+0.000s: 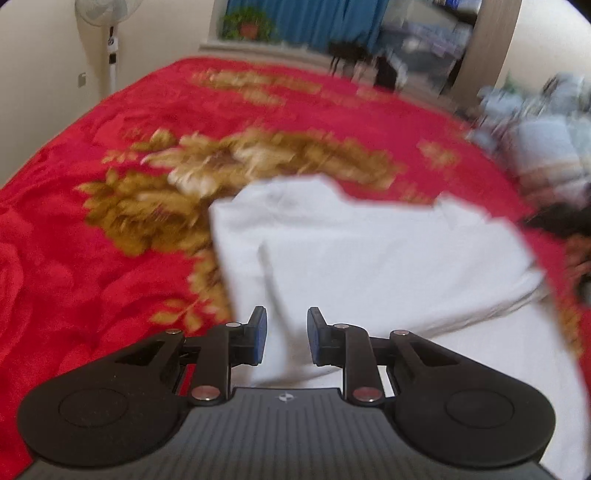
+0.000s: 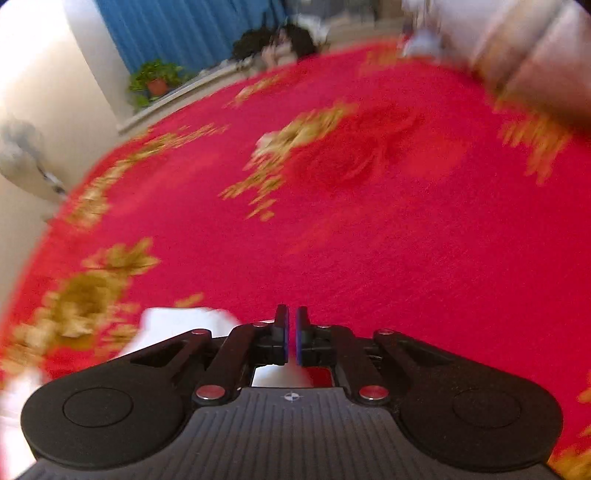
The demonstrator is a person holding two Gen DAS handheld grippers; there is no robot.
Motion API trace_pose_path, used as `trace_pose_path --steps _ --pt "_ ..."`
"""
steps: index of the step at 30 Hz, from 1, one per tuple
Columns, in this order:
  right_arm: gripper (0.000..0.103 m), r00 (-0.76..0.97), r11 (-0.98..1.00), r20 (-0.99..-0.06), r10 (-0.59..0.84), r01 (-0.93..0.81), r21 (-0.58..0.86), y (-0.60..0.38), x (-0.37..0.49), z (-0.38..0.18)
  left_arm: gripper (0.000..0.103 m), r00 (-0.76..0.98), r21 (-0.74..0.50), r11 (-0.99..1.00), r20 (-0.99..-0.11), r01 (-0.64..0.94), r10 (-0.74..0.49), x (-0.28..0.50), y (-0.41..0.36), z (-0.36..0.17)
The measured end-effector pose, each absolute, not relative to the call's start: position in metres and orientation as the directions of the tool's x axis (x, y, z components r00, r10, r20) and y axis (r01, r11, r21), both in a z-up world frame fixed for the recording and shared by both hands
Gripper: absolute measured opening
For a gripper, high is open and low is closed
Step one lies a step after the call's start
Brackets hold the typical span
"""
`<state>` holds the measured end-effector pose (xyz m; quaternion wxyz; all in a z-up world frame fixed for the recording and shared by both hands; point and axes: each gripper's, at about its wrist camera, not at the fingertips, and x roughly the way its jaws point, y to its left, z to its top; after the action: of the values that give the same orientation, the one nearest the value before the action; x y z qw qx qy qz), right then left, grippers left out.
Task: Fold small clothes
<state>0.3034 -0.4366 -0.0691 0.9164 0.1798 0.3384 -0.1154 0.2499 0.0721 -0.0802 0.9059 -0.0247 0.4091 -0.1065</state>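
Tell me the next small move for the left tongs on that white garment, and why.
Probably ease the left tongs forward and down, then close on the near fold of the white garment. They stand open with cloth between the pads but unpinched, and the garment lies only partly folded on the red blanket.

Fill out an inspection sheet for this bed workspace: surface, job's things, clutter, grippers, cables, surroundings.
Surface: red blanket with gold flower pattern, covering the bed.
Job's things: white garment, partly folded, lying on the blanket; its edge shows low in the right wrist view.
Clutter: blurred pile of clothes at the far right of the bed.
Grippers: left gripper open over the garment, empty; right gripper nearly shut, whether it pinches cloth cannot be told.
Cables: nothing seen.
Surroundings: standing fan, potted plant, blue curtain.
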Motion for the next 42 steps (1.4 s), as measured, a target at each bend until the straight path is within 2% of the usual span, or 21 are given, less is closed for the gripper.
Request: trace_pose_path --steps 2,4,6,7,8,11,13,15,17,20,24,30,38,42 --pt "0.007 0.77 0.91 -0.637 -0.03 0.285 0.302 -0.436 0.287 -0.063 0.026 0.615 -0.094 0.987 -0.773 0.133 -0.156 0.254 0.077 -0.09" --pt "0.007 0.773 0.926 -0.626 0.107 0.151 0.345 -0.429 0.269 -0.06 0.026 0.615 -0.132 0.984 -0.768 0.119 -0.177 0.253 0.084 -0.088" --pt "0.007 0.698 0.96 -0.699 0.156 0.059 0.272 -0.415 0.254 -0.07 0.026 0.645 -0.153 0.979 -0.737 0.131 -0.202 0.249 0.085 -0.079" --pt "0.003 0.627 0.981 -0.771 0.11 0.054 0.185 -0.409 0.249 -0.082 0.026 0.66 -0.16 0.977 -0.72 0.142 -0.214 0.247 0.084 -0.075" --pt "0.001 0.627 0.986 -0.773 0.091 0.05 0.156 -0.41 0.24 -0.087 0.026 0.67 -0.168 0.974 -0.707 0.151 -0.226 0.244 0.083 -0.072" --pt "0.001 0.659 0.978 -0.749 0.077 0.097 0.186 -0.419 0.219 -0.077 0.026 0.691 -0.169 0.97 -0.681 0.174 -0.242 0.239 0.076 -0.069" --pt "0.001 0.658 0.976 -0.752 0.053 0.125 0.178 -0.419 0.21 -0.074 0.034 0.708 -0.139 0.97 -0.664 0.2 -0.241 0.237 0.069 -0.069" --pt "0.003 0.611 0.986 -0.791 -0.027 0.146 0.079 -0.415 0.201 -0.076 0.039 0.678 -0.094 0.977 -0.706 0.194 -0.203 0.24 0.067 -0.08" --pt "0.018 0.585 0.978 -0.806 -0.09 0.204 0.038 -0.42 0.187 -0.07 0.038 0.623 -0.071 0.987 -0.768 0.144 -0.146 0.242 0.071 -0.094" --pt "0.018 0.643 0.963 -0.761 -0.082 0.248 0.105 -0.428 0.152 -0.039 0.038 0.661 -0.096 0.988 -0.735 0.124 -0.154 0.228 0.078 -0.078" --pt "0.018 0.729 0.972 -0.683 -0.039 0.186 0.144 -0.42 0.091 0.006 0.039 0.742 -0.054 0.99 -0.657 0.127 -0.131 0.189 0.075 -0.044" --pt "0.023 0.791 0.97 -0.612 0.009 0.142 0.198 -0.411 0.011 0.04 0.039 0.771 -0.018 0.995 -0.632 0.094 -0.084 0.14 0.065 -0.01" --pt "0.023 0.805 0.966 -0.594 0.003 0.151 0.21 -0.4 -0.049 0.037 0.04 0.773 -0.028 0.998 -0.631 0.061 -0.064 0.091 0.061 0.01" --pt "0.023 0.778 0.953 -0.628 -0.01 0.198 0.23 -0.402 -0.059 0.02 0.04 0.746 -0.06 0.997 -0.661 0.051 -0.078 0.064 0.066 0.015"
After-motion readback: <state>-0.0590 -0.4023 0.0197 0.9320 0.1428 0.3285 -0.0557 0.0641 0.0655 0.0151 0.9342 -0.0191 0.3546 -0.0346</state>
